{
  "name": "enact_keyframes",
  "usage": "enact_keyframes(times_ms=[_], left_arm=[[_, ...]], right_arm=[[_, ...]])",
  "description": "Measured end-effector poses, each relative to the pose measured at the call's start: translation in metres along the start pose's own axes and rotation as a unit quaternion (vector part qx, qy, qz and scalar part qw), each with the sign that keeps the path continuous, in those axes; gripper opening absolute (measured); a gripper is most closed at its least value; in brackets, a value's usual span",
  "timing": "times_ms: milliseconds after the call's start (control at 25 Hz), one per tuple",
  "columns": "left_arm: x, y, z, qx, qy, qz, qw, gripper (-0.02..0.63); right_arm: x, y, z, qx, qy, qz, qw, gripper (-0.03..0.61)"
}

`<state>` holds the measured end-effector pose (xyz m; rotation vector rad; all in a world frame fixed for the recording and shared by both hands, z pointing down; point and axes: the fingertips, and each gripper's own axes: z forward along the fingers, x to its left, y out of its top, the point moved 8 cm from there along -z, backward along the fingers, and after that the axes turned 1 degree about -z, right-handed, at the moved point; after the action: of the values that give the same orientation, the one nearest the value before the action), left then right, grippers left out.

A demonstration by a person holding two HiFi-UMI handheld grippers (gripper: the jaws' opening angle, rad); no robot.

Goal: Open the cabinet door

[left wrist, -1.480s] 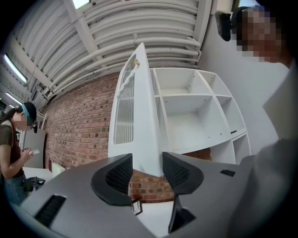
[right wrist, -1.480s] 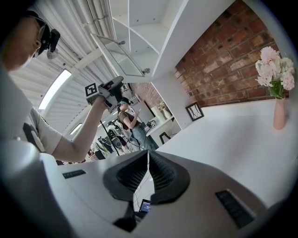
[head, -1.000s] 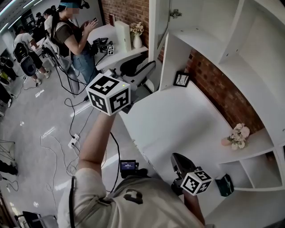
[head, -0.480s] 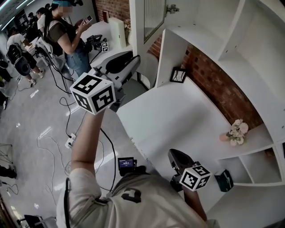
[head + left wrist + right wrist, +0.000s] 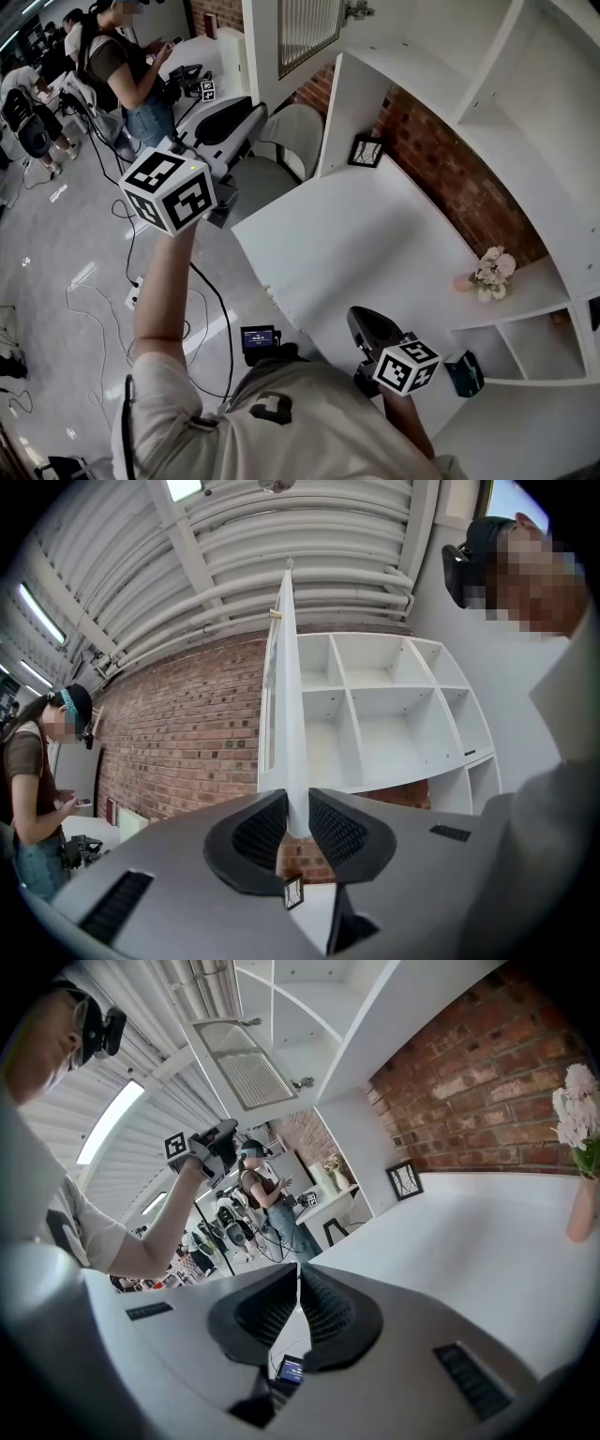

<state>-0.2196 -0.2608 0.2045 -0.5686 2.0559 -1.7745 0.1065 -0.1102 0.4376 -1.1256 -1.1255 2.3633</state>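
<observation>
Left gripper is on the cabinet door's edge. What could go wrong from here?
The left gripper has just been closing its fingers on the cabinet door, which sits between them by only its thin lower corner; it may slip free. Pulling sideways may strain its hinge.

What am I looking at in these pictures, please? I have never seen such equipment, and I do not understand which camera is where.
A person holds a two-jaw gripper in each hand; the cubes with square markers are parts of the grippers. The head view looks down from the person's head. Each gripper view looks along one gripper's own jaws. The left gripper has just been closing its jaws, and its pads clamp the edge of the open cabinet door. The right gripper is shut and empty, near the white desk. On the desk stand a small picture frame and a vase of flowers.
</observation>
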Motion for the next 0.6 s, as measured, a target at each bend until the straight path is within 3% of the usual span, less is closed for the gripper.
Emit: enact_keyframes(times_ms=[600], left_arm=[[0.045, 0.0, -0.01, -0.004, 0.043, 0.0, 0.9991, 0.075]], right_arm=[[0.002, 0.005, 0.013, 0.006, -0.006, -0.004, 1.0, 0.032]])
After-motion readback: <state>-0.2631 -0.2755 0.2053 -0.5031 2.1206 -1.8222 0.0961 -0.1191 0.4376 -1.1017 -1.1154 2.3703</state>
